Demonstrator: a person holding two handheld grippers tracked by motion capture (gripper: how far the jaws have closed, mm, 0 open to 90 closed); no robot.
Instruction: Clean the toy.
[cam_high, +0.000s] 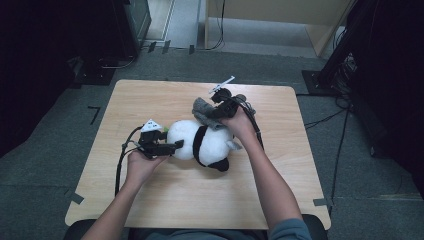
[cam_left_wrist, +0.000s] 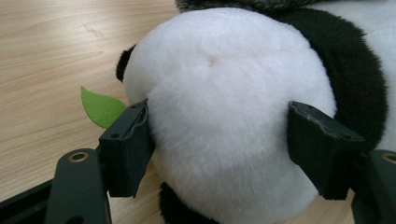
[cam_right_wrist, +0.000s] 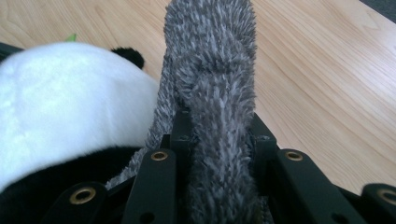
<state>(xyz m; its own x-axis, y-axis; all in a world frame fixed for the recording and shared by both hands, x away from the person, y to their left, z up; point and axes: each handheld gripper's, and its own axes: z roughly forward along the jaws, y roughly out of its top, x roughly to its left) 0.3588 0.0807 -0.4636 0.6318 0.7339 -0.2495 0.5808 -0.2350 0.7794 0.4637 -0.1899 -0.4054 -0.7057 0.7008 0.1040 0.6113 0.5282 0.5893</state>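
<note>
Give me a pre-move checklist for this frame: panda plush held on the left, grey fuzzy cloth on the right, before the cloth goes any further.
1. Left tongs grip the panda plush: ok; both pads press into its white head.
2. Right tongs hold the grey fuzzy cloth: ok; jaws shut on a bunched fold.
3. Cloth's loose end free: ok in the right gripper view; it lies over the table beside the plush.
4. Panda resting on the table: ok; it lies on its side.
5. Green leaf clear of the left tongs: cannot tell; it sits just behind one pad.
6. Cloth already around the panda: not ok; it only lies against the body.
</note>
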